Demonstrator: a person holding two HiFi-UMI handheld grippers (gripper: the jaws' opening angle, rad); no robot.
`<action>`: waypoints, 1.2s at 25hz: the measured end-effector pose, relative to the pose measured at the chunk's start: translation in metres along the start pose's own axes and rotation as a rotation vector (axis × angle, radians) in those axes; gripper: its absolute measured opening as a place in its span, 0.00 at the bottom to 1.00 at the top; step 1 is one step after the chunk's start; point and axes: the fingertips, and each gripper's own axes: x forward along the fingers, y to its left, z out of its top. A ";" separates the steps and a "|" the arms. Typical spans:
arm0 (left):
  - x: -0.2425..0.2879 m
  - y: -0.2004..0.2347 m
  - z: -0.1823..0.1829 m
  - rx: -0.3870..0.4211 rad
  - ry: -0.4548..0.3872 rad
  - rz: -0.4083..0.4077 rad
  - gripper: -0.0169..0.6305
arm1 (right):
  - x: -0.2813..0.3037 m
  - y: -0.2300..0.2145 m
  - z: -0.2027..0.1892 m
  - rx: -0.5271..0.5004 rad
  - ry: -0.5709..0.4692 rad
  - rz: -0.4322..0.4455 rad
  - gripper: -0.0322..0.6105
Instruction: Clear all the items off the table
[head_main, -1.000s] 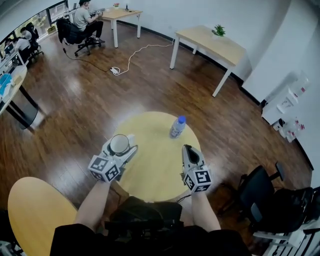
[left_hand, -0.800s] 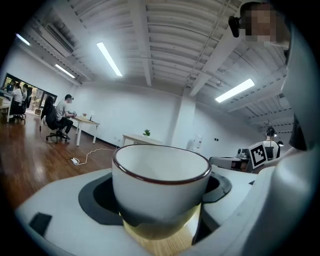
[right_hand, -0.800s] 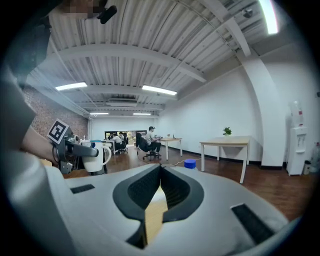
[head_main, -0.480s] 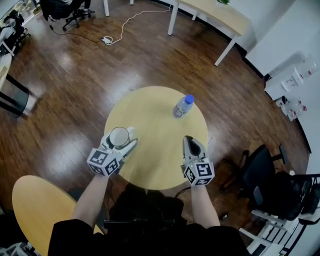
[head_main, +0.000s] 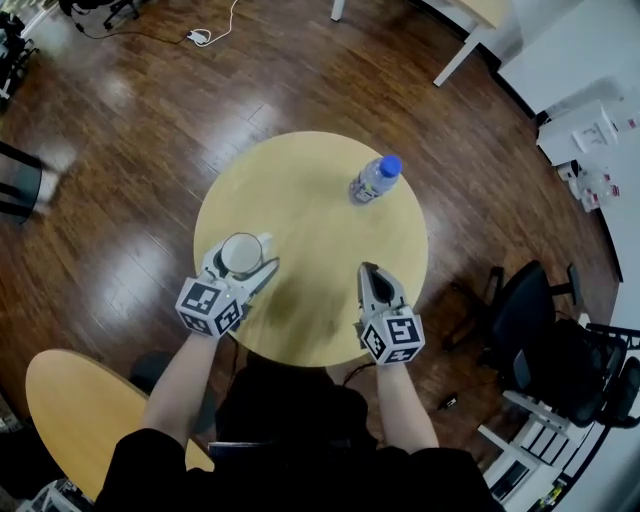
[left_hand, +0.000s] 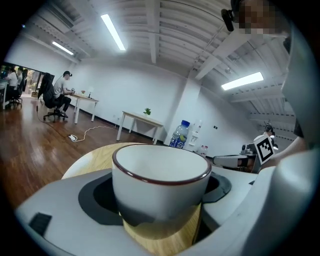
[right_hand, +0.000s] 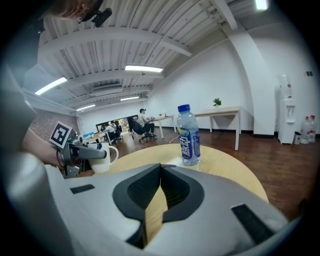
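A white cup (head_main: 240, 254) with a dark red rim sits between the jaws of my left gripper (head_main: 243, 264), which is shut on it at the near left of the round wooden table (head_main: 310, 215). In the left gripper view the cup (left_hand: 160, 180) fills the gap between the jaws, low over the tabletop. My right gripper (head_main: 370, 277) is shut and holds nothing at the table's near right; its closed jaws (right_hand: 161, 167) point toward a clear water bottle (right_hand: 189, 134) with a blue cap. The bottle (head_main: 374, 180) stands upright at the far right of the table.
A black office chair (head_main: 530, 335) stands right of the table. A second round wooden table (head_main: 70, 410) is at the lower left. White desk legs (head_main: 455, 50) and a white shelf unit (head_main: 590, 130) are at the upper right. A cable and power strip (head_main: 198, 37) lie on the floor.
Both grippers have sunk toward the tabletop, the left one still carrying the cup. The head view has tipped further down, so the table sits higher in the picture.
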 end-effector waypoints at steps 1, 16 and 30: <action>0.004 0.002 -0.003 0.017 0.005 0.005 0.67 | 0.004 0.001 -0.003 -0.004 0.009 0.007 0.06; 0.034 0.003 -0.041 0.099 0.038 0.027 0.67 | 0.017 -0.013 -0.030 0.001 0.063 0.028 0.06; 0.051 0.005 -0.037 0.231 -0.068 0.031 0.67 | 0.037 -0.002 -0.033 0.019 0.080 0.043 0.06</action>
